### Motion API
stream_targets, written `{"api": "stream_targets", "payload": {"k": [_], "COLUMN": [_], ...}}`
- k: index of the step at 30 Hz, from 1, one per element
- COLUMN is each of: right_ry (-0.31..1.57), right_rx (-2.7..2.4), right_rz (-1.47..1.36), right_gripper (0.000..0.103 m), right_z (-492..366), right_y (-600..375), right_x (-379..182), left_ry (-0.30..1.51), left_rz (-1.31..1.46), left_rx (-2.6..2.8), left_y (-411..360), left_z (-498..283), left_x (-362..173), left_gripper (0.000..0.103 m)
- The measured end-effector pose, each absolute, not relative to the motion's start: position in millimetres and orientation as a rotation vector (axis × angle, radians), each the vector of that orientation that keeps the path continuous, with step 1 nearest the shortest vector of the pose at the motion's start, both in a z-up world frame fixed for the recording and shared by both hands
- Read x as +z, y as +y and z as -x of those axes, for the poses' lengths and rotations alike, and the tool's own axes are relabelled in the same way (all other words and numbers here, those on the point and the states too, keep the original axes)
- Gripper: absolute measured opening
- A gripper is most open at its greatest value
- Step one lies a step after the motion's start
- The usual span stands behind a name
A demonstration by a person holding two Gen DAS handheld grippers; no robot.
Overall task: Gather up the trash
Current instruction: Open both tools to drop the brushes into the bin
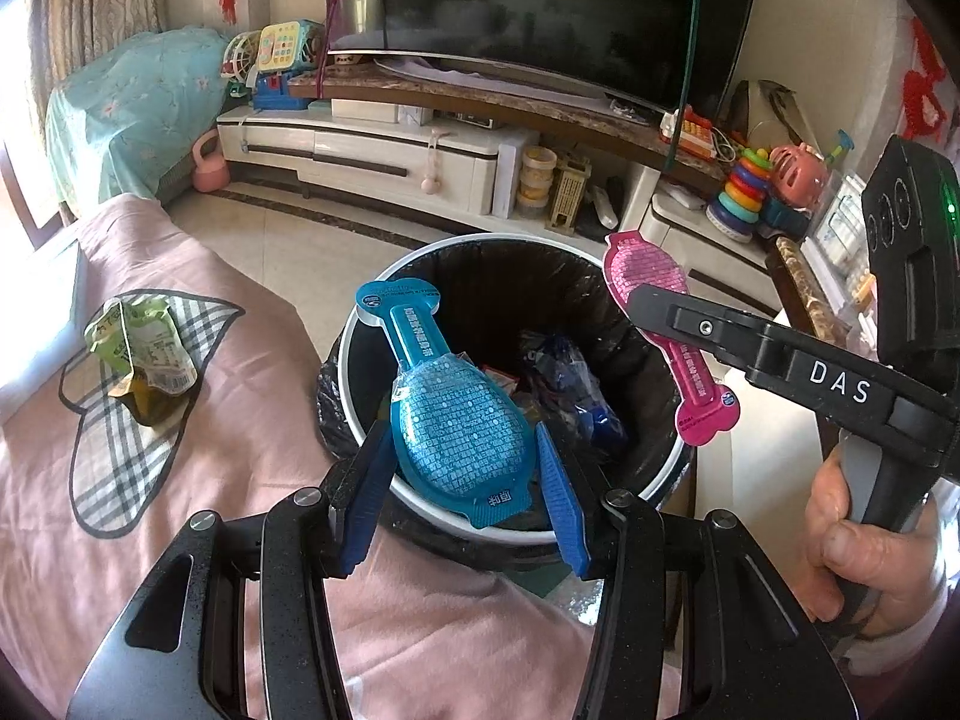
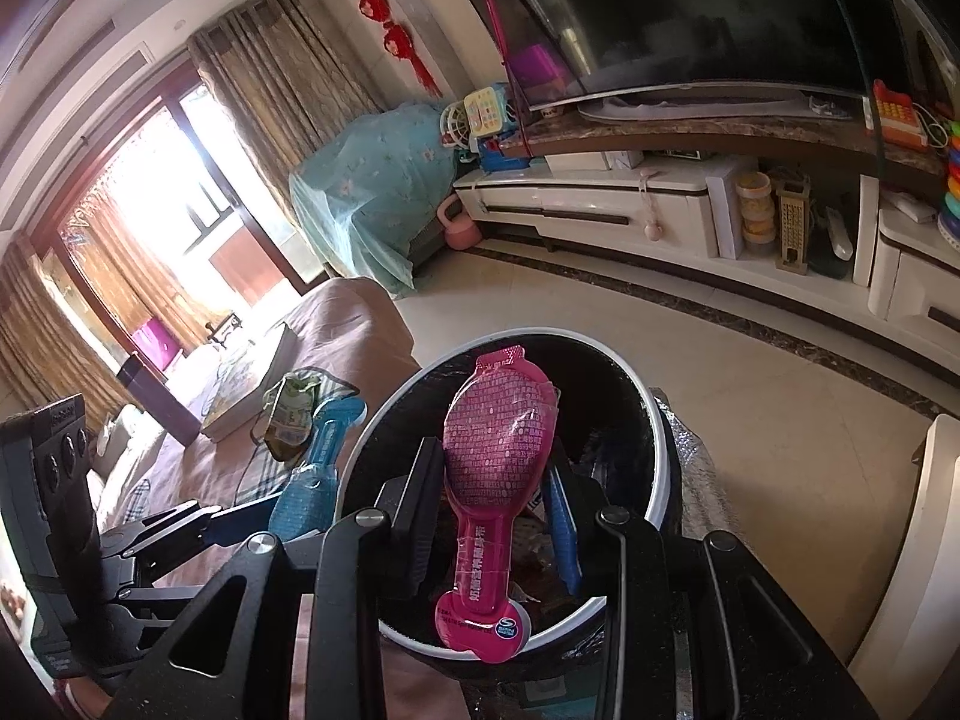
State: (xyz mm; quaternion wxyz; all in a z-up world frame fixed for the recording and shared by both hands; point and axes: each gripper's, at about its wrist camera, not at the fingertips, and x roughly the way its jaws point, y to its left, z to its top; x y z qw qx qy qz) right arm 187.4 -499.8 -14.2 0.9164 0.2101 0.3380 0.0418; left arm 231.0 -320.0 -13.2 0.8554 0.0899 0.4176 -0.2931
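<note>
Blue plastic fills your left gripper point(image 1: 459, 474): a flat, spoon-shaped blue sachet point(image 1: 447, 414) with printed text, its wide bulb pinched between the ribbed blue pads and its narrow neck sticking up and away from you. You hold it right over the mouth of the round, white-rimmed trash bin with a black liner point(image 1: 354, 372), which looks deliberate, since letting go here should drop it straight in.

Your right gripper point(image 2: 495, 483) is clenched on a matching pink spoon-shaped sachet point(image 2: 495, 450), gripped across its bulb, with the neck and rounded tab hanging toward you. It too sits above the bin opening (the left wrist view shows it over the far right part of the rim), so both pieces seem staged for release together.

Still waiting is one crumpled green snack wrapper point(image 1: 141, 354), lying on the pink cloth-covered surface with a plaid heart patch point(image 1: 198, 414), well apart from the bin on its left. It lies beyond both grippers, probably because both are occupied.

Counting: two sachets, one blue and one pink; one green wrapper; one bin, already holding some dark blue and mixed scraps at the bottom (too jumbled to count). Two grippers, each grasping one sachet, and one hand point(image 1: 864, 546) visible on the right handle.

My judgement is that the task is partway through, with the wrapper left to fetch.
</note>
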Motion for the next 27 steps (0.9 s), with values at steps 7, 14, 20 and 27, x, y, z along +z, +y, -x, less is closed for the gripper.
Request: {"api": "stream_targets", "payload": {"k": [7, 14, 20, 27], "right_ry": [0.712, 0.726, 0.74, 0.752], "right_rx": [0.084, 0.082, 0.077, 0.07], "right_rz": [-0.438, -0.442, -0.447, -0.455], "right_gripper": [0.033, 0.033, 0.033, 0.037], "right_z": [-192, -196, -201, -204], "right_y": [-498, -500, -500, -504], "right_x": [-15, -16, -17, -16], "left_ry": [0.89, 0.895, 0.898, 0.905], "left_rz": [-0.21, -0.213, -0.223, -0.253], "left_rx": [-0.601, -0.599, -0.593, -0.599], "left_y": [-323, -326, -331, -335], "left_z": [-236, -239, -243, -247], "left_x": [-17, -18, -18, -17], "left_gripper": [0.047, 0.047, 0.047, 0.049]}}
